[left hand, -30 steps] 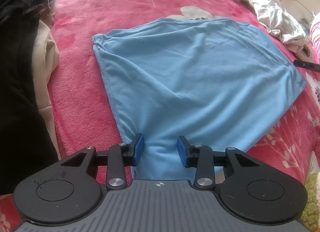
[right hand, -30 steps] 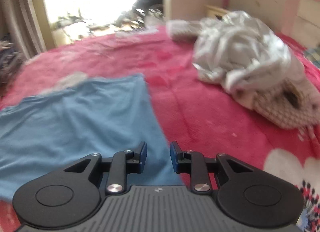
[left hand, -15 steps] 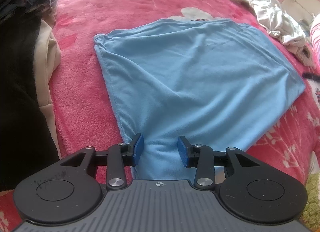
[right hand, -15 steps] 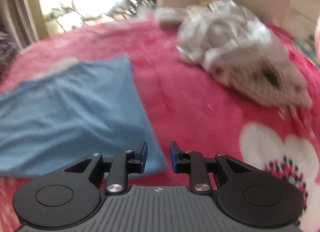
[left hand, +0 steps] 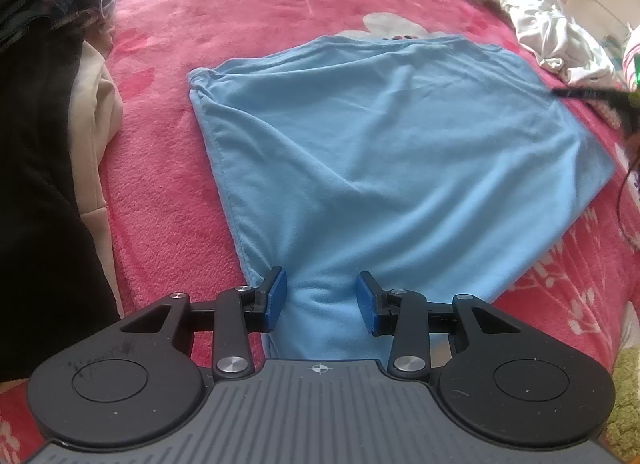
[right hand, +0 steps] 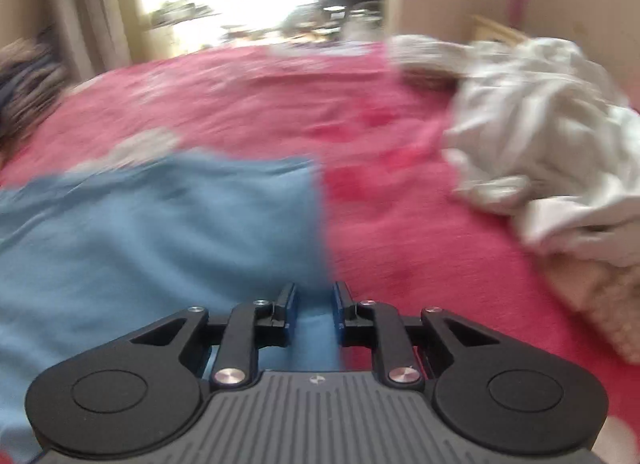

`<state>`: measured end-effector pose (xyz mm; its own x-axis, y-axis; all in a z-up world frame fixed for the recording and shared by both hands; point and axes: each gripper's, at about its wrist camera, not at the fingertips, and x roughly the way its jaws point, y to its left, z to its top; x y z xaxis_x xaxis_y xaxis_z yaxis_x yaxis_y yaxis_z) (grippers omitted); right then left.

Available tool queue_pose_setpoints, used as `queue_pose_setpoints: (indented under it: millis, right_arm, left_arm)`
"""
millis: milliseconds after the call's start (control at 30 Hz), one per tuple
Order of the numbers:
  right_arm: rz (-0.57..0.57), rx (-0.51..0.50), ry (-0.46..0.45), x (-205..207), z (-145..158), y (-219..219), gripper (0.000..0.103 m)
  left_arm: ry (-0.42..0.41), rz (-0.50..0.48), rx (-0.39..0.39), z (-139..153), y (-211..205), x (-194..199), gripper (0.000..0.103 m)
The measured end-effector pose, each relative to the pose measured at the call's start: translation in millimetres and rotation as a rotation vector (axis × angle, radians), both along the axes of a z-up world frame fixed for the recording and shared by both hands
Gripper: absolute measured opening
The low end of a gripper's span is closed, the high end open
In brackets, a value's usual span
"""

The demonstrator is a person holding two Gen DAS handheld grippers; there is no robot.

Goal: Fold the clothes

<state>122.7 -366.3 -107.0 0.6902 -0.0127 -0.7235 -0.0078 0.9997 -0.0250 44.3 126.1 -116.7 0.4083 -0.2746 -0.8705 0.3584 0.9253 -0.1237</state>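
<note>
Pink floral fleece bed (left hand: pixel 168 200): flat light-blue fleece garment (left hand: pixel 392 168) spread mid-bed. Your left gripper (left hand: pixel 322 300) straddles its near corner, half-open. Right gripper (right hand: pixel 313 306) swung back over the right edge, jaws just narrowing, cloth between; grab next.

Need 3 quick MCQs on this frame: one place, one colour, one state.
1. Where does the crumpled white garment lie, relative to the light blue fleece cloth? A on it; B to its right, on the bed; C under it.
2. Colour of the fuzzy floral blanket? A green; B grey; C pinkish red.
3. Left claw, its jaws? A apart, over the blue cloth; B clamped on the white garment; C out of view.
Answers: B, bare blanket separates them; C, red shows all around the cloth; A, blue cloth shows in the gap.
</note>
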Motion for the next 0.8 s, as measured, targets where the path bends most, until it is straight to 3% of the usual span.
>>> queue_pose_setpoints:
  millis: [67, 167, 367, 467, 667, 733, 800]
  right_arm:
    - [-0.046, -0.035, -0.035, 0.4, 14.0, -7.4, 0.022]
    - [0.063, 0.001, -0.06, 0.8, 36.0, 11.4, 0.022]
    - [0.61, 0.03, -0.016, 12.5, 71.7, 135.0, 0.022]
    - [0.881, -0.003, 0.014, 18.7, 77.5, 207.5, 0.022]
    - [1.232, -0.017, 0.126, 22.8, 37.4, 319.1, 0.022]
    - [1.285, -0.048, 0.15, 22.6, 14.1, 337.0, 0.019]
    - [1.228, -0.088, 0.122, 36.2, 0.2, 341.9, 0.019]
  left_arm:
    - [0.001, 0.004, 0.002, -0.7, -0.9, 0.9, 0.039]
    - [-0.007, 0.011, -0.006, -1.9, 0.3, -0.6, 0.04]
    - [-0.031, 0.038, -0.049, -2.5, 6.9, -6.9, 0.04]
    - [-0.044, 0.036, -0.064, -2.6, 10.9, -10.5, 0.04]
    - [-0.071, 0.03, -0.086, -4.7, 15.6, -16.7, 0.04]
    - [-0.073, 0.03, -0.097, -5.5, 17.8, -17.9, 0.04]
    - [-0.074, 0.026, -0.105, -6.8, 20.9, -19.6, 0.04]
